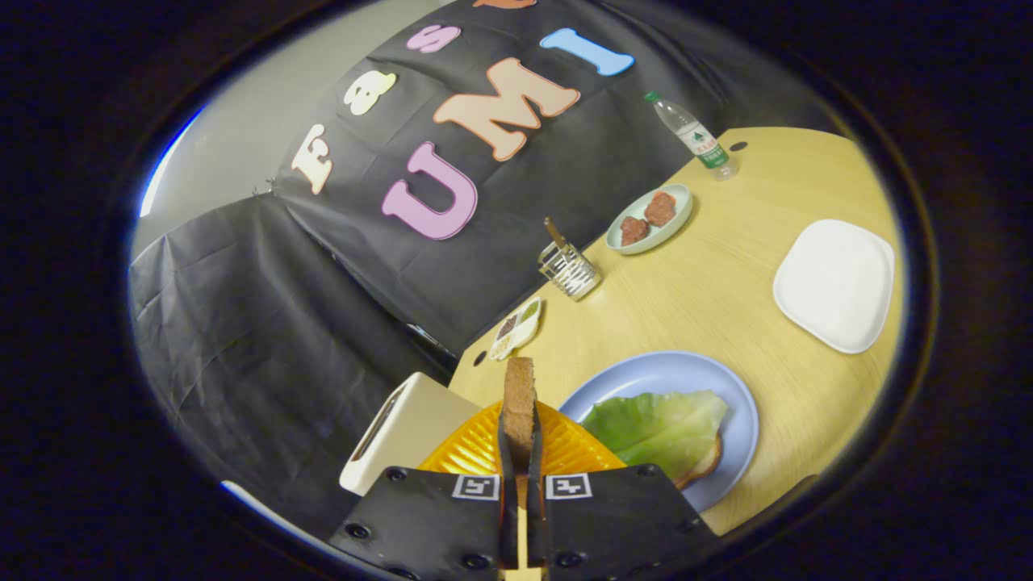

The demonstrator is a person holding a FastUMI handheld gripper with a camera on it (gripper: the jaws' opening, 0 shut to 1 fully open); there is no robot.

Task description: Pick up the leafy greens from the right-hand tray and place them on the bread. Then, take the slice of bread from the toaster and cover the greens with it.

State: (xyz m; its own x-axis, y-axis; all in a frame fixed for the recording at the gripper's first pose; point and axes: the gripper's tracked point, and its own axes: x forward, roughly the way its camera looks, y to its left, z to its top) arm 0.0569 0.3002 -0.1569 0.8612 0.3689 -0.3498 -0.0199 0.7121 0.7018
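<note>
One slice in your grip: your gripper point(520, 452) has both fingers pressed together on a slice of bread point(519, 399), held edge-on and upright between them.
Toaster: the white toaster point(399, 432) sits just left of your fingers, at the table's edge.
Orange tray: a ribbed orange tray point(476, 448) lies directly under the held slice.
Leafy greens: the leafy greens point(658, 424) rest on a bread slice point(704, 464) on the blue plate point(686, 375), just right of your fingers.
Farther out: a white square plate point(835, 282), a pale green dish point(650, 219) with two brown pieces, a glass holder point(570, 270), a small seasoning dish point(516, 327) and a water bottle point(692, 135) stand on the wooden table point(710, 315).
</note>
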